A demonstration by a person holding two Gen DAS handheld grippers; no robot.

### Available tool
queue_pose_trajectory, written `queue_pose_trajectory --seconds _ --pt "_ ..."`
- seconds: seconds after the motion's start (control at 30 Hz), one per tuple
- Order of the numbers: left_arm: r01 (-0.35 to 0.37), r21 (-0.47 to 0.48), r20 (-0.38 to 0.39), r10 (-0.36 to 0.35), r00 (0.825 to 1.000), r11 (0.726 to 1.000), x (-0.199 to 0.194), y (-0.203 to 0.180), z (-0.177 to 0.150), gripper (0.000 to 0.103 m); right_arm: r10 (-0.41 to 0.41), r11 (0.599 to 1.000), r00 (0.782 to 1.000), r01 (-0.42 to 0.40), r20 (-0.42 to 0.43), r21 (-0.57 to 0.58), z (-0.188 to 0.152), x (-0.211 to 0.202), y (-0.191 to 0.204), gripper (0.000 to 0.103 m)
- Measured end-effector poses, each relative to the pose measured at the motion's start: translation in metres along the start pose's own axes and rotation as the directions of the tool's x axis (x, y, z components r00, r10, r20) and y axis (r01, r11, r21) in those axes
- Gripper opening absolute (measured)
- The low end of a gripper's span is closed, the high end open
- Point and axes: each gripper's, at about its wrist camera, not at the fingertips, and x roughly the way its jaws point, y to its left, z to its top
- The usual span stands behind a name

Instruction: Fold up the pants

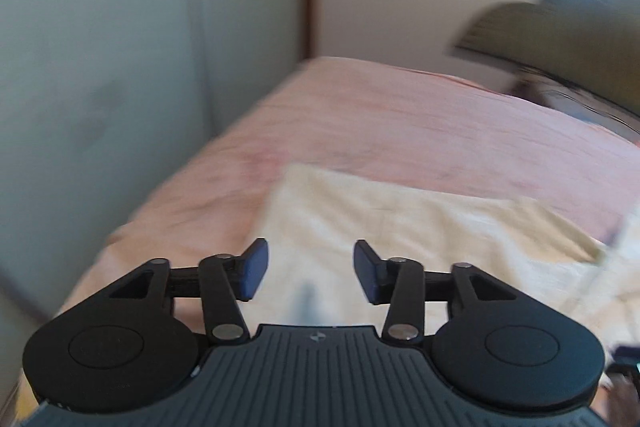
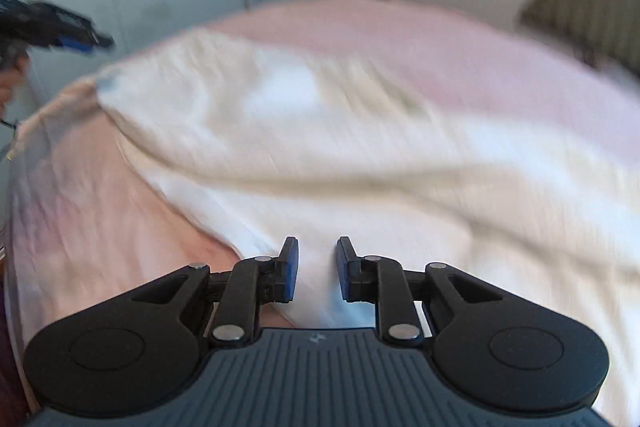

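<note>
Both the left gripper (image 1: 311, 273) and right gripper (image 2: 317, 269) hang released above cream cotton pants (image 2: 320, 155) lying rumpled mid-frame on the pink bedsheet (image 2: 460, 63), folding apparently unfinished.

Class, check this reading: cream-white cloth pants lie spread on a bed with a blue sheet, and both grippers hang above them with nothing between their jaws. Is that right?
One detail is wrong: the bed sheet is pink, not blue, as the right wrist view shows. The rest stands: the cream-white cloth pants lie spread on it, and the left gripper and right gripper hang above them, jaws apart, holding nothing.
</note>
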Motion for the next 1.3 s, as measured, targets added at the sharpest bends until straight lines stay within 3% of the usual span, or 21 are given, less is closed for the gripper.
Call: queue_pose_trajectory --seconds 0.07,0.13,0.17,0.2,0.27,0.37,0.5,0.57,0.63,0.8,0.87,0.93,0.97,1.0,1.03,1.1,1.13,1.3 --pt "0.141 0.09 -0.026 -0.139 0.99 0.986 0.005 -0.029 0.001 0.06 0.003 0.999 0.999 -0.005 0.038 0.039 0.006 -0.012 -0.01 0.02" --pt "0.294 0.176 -0.082 -0.284 0.955 0.939 0.013 -0.063 -0.004 0.062 -0.076 0.996 0.991 0.071 0.106 0.048 0.022 -0.023 -0.025 0.023" --pt "0.344 0.207 -0.103 -0.33 0.938 0.916 0.016 -0.077 -0.007 0.061 -0.11 0.993 0.984 0.104 0.137 0.052 0.031 -0.027 -0.035 0.031" --pt "0.381 0.241 -0.117 -0.363 0.924 0.893 0.019 -0.091 -0.01 0.061 -0.153 0.987 0.974 0.141 0.167 0.081 0.043 -0.029 -0.052 0.047" --pt "0.434 0.338 -0.137 -0.413 0.901 0.835 0.023 -0.119 -0.023 0.062 -0.259 0.958 0.947 0.226 0.193 0.174 0.06 -0.029 -0.088 0.069" --pt "0.467 0.431 -0.172 -0.437 0.883 0.773 0.029 -0.149 -0.037 0.061 -0.399 0.88 0.905 0.334 0.145 0.337 0.08 -0.019 -0.154 0.069" --pt "0.519 0.461 -0.228 -0.469 0.853 0.72 0.041 -0.17 -0.052 0.054 -0.498 0.72 0.867 0.397 0.026 0.569 0.089 -0.01 -0.245 0.069" --pt "0.523 0.47 -0.238 -0.468 0.851 0.711 0.045 -0.176 -0.059 0.044 -0.483 0.659 0.875 0.384 -0.028 0.647 0.093 -0.003 -0.28 0.069" --pt "0.519 0.479 -0.229 -0.469 0.853 0.708 0.047 -0.18 -0.062 0.042 -0.494 0.604 0.868 0.39 -0.057 0.695 0.089 0.002 -0.302 0.069" --pt "0.545 0.445 -0.241 -0.491 0.837 0.71 0.056 -0.181 -0.058 0.041 -0.469 0.531 0.871 0.41 -0.146 0.742 0.092 0.038 -0.332 0.069" --pt "0.551 0.443 -0.24 -0.499 0.833 0.707 0.057 -0.183 -0.057 0.041 -0.495 0.526 0.849 0.462 -0.186 0.714 0.094 0.05 -0.334 0.07" --pt "0.551 0.444 -0.238 -0.5 0.833 0.707 0.056 -0.184 -0.057 0.041 -0.541 0.555 0.814 0.534 -0.211 0.638 0.101 0.06 -0.33 0.069" --pt "0.551 0.442 -0.236 -0.501 0.833 0.708 0.056 -0.184 -0.058 0.041 -0.564 0.561 0.794 0.57 -0.227 0.6 0.105 0.063 -0.326 0.053" --pt "0.551 0.439 -0.234 -0.502 0.832 0.709 0.056 -0.184 -0.057 0.041 -0.592 0.561 0.772 0.6 -0.23 0.57 0.106 0.062 -0.326 0.021" --pt "0.55 0.436 -0.23 -0.502 0.834 0.713 0.056 -0.185 -0.057 0.041 -0.6 0.549 0.768 0.598 -0.223 0.584 0.104 0.056 -0.328 0.015" --pt "0.539 0.432 -0.219 -0.496 0.84 0.723 0.056 -0.186 -0.057 0.031 -0.58 0.521 0.8 0.511 -0.157 0.683 0.092 0.035 -0.336 0.005" --pt "0.533 0.432 -0.214 -0.491 0.844 0.727 0.056 -0.186 -0.056 0.021 -0.586 0.514 0.801 0.483 -0.121 0.709 0.087 0.025 -0.335 0.005" --pt "0.531 0.436 -0.212 -0.491 0.845 0.726 0.053 -0.189 -0.057 0.007 -0.627 0.506 0.779 0.396 0.011 0.766 0.061 -0.041 -0.323 0.004"
